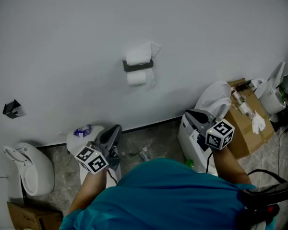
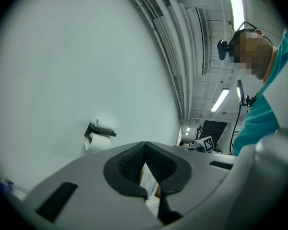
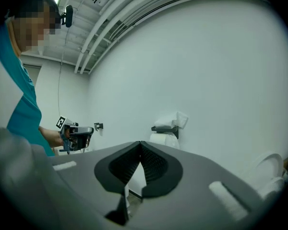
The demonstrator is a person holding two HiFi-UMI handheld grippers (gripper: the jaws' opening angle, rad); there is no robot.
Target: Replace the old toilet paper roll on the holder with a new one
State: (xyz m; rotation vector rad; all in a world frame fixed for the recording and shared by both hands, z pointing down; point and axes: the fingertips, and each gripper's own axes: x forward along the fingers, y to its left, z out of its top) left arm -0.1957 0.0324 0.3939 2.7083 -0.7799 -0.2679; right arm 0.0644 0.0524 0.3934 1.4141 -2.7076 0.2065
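Note:
A black wall holder (image 1: 138, 65) carries a white toilet paper roll (image 1: 137, 78) underneath, and a second wrapped roll (image 1: 140, 53) rests on top of it. My left gripper (image 1: 115, 129) is low and left of the holder, well short of the wall, shut with nothing between its jaws. My right gripper (image 1: 190, 114) is low and right of the holder, also shut and empty. The left gripper view shows the holder (image 2: 100, 131) with its hanging roll (image 2: 96, 142) far ahead on the left. In the right gripper view the holder (image 3: 164, 128) and its roll (image 3: 162, 139) lie ahead, with the left gripper (image 3: 76, 136) off to the left.
A white toilet (image 1: 207, 121) stands on the floor below my right gripper, with an open cardboard box (image 1: 248, 123) of odds and ends beside it. Another white toilet piece (image 1: 32, 170) sits at the lower left. A small black bracket (image 1: 11, 109) sticks out of the wall at left.

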